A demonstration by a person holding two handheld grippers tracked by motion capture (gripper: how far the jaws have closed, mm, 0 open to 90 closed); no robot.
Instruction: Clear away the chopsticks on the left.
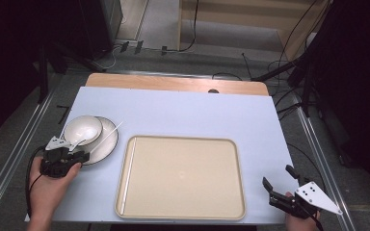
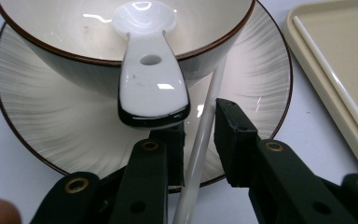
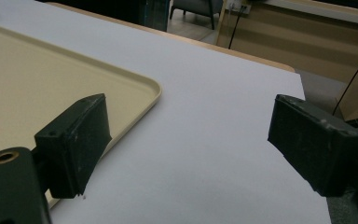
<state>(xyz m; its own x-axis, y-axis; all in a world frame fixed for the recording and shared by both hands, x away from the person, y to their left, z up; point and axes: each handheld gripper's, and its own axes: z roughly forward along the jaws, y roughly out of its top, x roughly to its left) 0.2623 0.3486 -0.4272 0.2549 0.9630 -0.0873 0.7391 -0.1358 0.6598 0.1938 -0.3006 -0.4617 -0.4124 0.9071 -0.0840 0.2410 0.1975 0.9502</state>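
A white bowl (image 1: 83,127) stands on a grey ribbed plate (image 1: 105,144) at the table's left. A white ceramic spoon (image 2: 151,88) rests in the bowl (image 2: 74,28), its handle hanging over the rim toward me. A white chopstick (image 2: 213,95) leans across the plate (image 2: 51,116) and runs down between my left gripper's (image 2: 199,122) jaws. It lies close to the left pad, and a small gap separates it from the right pad. My left gripper (image 1: 72,151) sits at the plate's near edge. My right gripper (image 3: 186,135) stands wide open over bare table, holding nothing.
A large beige tray (image 1: 180,178) fills the table's middle. A second white chopstick (image 2: 335,79) lies inside it along its left rim. My right gripper (image 1: 279,179) is to the right of the tray, near the front edge. Cables run across the floor behind the table.
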